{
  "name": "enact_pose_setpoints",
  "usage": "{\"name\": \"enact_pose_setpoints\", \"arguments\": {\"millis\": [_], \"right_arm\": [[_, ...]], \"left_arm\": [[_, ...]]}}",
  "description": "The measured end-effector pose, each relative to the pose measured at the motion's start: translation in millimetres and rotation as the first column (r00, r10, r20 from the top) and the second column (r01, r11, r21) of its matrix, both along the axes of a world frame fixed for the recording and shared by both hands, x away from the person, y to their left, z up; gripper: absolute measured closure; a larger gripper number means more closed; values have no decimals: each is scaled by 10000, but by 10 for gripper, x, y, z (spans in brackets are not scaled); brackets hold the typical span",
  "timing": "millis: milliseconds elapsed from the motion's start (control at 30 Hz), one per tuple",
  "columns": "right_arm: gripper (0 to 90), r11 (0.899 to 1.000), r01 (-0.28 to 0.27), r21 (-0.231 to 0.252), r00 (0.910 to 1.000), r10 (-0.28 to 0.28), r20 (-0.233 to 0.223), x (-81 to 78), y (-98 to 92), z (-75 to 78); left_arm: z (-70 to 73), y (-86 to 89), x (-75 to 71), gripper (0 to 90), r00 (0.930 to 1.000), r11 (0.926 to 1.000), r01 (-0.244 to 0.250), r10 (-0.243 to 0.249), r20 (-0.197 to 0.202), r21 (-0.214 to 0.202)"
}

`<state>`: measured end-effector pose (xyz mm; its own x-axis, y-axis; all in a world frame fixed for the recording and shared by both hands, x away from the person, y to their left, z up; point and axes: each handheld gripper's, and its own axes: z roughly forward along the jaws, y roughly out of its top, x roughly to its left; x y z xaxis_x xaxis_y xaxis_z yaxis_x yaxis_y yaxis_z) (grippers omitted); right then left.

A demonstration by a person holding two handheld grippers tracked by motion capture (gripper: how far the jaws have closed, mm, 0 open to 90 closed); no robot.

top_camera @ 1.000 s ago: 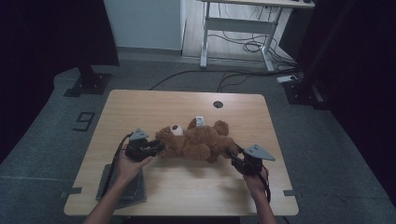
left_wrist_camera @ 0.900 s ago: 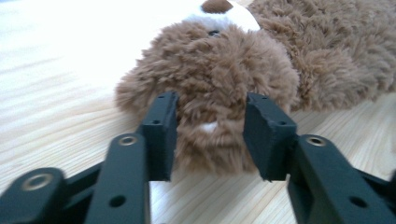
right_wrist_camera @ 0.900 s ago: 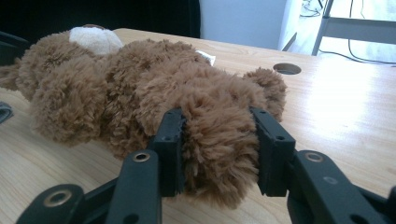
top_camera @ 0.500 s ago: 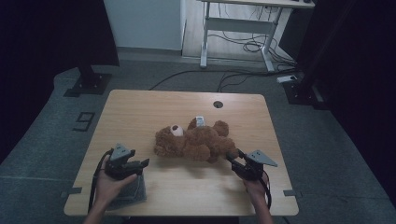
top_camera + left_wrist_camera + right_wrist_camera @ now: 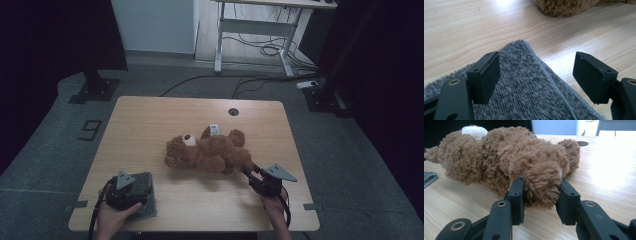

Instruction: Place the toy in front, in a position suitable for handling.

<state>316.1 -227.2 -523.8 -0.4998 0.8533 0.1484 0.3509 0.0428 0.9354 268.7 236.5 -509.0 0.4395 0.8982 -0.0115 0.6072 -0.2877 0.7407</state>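
1. Gripping a paw of the brown teddy bear [image 5: 207,152], your right gripper [image 5: 541,203] has its jaws pressed into the fur; the bear lies mid-table.
2. Your left gripper [image 5: 536,75] hangs wide open and empty over the grey fleece cloth [image 5: 529,97] at the table's [image 5: 150,120] near-left corner.
3. Lower it squarely and pinch the cloth's edge before lifting.

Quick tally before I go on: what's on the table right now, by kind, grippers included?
Brown plush teddy bear: 1
Grey fuzzy folded cloth: 1
Black two-jaw grippers: 2, the left gripper open over the cloth, the right gripper shut on a bear paw
Total: 4
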Motion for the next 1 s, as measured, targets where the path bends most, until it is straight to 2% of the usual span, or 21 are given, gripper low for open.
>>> {"name": "enact_pose_setpoints", "arguments": {"millis": [133, 167, 200, 233, 333, 467, 633, 800, 867, 900, 933, 1000], "right_arm": [[613, 10000, 13, -5, 10000, -13, 11, 0, 1, -9], [613, 10000, 15, -5, 10000, -15, 23, -1, 2, -9], [613, 10000, 8, -40, 10000, -8, 51, -4, 2, -6], [613, 10000, 8, -40, 10000, -8, 51, -4, 2, -6], [615, 10000, -4, -50, 10000, 5, 62, -6, -5, -3], [617, 10000, -2, -58, 10000, 3, 78, -14, -11, -3], [617, 10000, 24, -38, 10000, -24, 63, -13, -8, -5], [617, 10000, 13, -80, 10000, -13, 90, -19, 1, -5], [617, 10000, 16, -76, 10000, -15, 77, -18, 2, -7], [617, 10000, 14, -79, 10000, -14, 63, -17, 1, -11], [617, 10000, 14, -76, 10000, -14, 62, -16, 1, -12], [617, 10000, 11, -75, 10000, -10, 57, -15, 0, -13]], "left_arm": [[-91, 11, -35, 211, 9997, 9999, -119, 121, -234, 112], [-123, 15, -44, 205, 9992, 9996, -235, 240, -332, 142], [-187, 19, -49, 205, 9978, 9983, -473, 488, -450, 344], [-187, 19, -49, 206, 9978, 9983, -473, 488, -450, 344], [-279, 12, -19, 203, 9955, 9978, -479, 513, -793, 450], [-317, -23, -18, 189, 9955, 9970, -561, 599, -740, 526], [-359, -26, -23, 202, 9966, 9967, -639, 664, -486, 509], [-363, 9, -33, 328, 9968, 9961, -768, 778, -208, 434], [-362, 28, -37, 438, 9964, 9956, -838, 841, -71, 419], [-361, 35, -41, 536, 9965, 9955, -839, 841, -31, 446], [-359, 42, -49, 585, 9964, 9950, -843, 841, 47, 528], [-359, 41, -53, 615, 9964, 9949, -842, 838, 90, 548]]}}
